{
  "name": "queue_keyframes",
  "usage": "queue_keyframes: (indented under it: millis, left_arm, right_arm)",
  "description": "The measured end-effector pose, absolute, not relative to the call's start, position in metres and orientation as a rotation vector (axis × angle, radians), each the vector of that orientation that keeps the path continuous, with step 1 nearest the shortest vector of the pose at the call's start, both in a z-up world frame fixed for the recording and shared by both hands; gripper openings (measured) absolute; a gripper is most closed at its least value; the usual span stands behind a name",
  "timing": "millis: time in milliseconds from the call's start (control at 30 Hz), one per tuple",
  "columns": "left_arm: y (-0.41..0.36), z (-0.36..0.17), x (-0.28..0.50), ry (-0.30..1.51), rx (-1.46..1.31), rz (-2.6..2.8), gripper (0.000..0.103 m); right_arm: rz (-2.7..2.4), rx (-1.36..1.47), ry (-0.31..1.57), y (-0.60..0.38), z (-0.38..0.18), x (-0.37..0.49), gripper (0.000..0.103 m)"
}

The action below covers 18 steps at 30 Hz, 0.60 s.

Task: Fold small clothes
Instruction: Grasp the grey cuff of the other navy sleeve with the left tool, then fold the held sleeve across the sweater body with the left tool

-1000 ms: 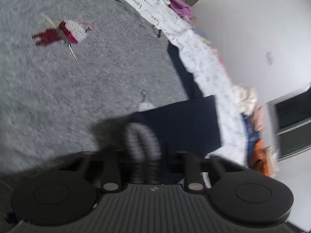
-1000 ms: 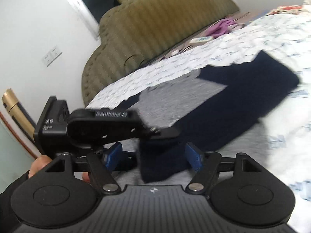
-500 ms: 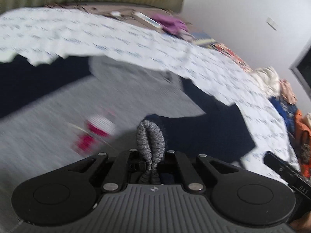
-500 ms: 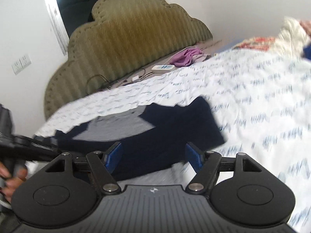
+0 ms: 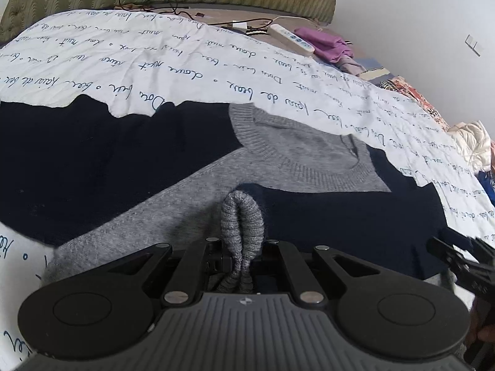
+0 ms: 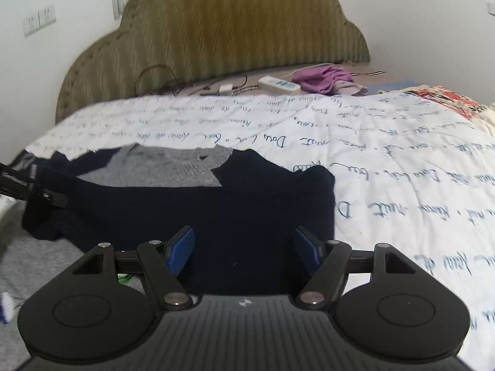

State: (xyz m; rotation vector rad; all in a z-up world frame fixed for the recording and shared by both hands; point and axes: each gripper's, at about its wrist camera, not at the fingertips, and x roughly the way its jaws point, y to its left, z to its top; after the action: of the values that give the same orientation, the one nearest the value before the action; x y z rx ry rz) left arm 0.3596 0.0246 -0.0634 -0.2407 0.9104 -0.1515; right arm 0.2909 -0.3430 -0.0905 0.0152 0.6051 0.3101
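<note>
My left gripper (image 5: 241, 262) is clenched tight on a bunched grey ribbed cuff (image 5: 242, 216), low centre of the left wrist view, so that hand has the end of a sleeve. The sweater (image 5: 278, 151) itself lies flat on the white script-print bedspread (image 5: 216, 61), grey body and collar mid-frame, navy sleeves spread to the left and lower right. My right gripper (image 6: 244, 253) hangs released, blue pads (image 6: 181, 252) wide apart with only navy knit behind them; in the right wrist view a navy sleeve (image 6: 216, 216) lies folded across the chest, filling the centre. The knit looks soft, floppy and light. It should drape, stretch and sag if lifted by one point, and the fuzzy wool should cling to the bedspread rather than slide. Best holds are the thick ribbed edges: cuff, hem, collar band. The open body knit would just pucker. For the right I would pinch a sleeve or hem edge, though I can't tell from here whether the hem sits under the pads or lower out of frame.
</note>
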Motion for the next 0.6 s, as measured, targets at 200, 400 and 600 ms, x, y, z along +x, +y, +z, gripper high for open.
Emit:
queue_keyframes:
  millis: [200,400,600]
  left_arm:
    - [0.022,-0.067,0.362,0.914,-0.178,-0.162,0.010]
    - [0.033,-0.057,0.364,0.924,-0.173,-0.188,0.017]
    - [0.062,-0.013,0.343,0.753,-0.364,-0.138,0.038]
  right_arm:
    - [0.260,0.001,0.666,-0.343,-0.109,0.321,0.072]
    - [0.262,-0.019,0.603,-0.345,-0.126,0.309,0.076]
    - [0.255,-0.013,0.599,-0.344,-0.124,0.310,0.076]
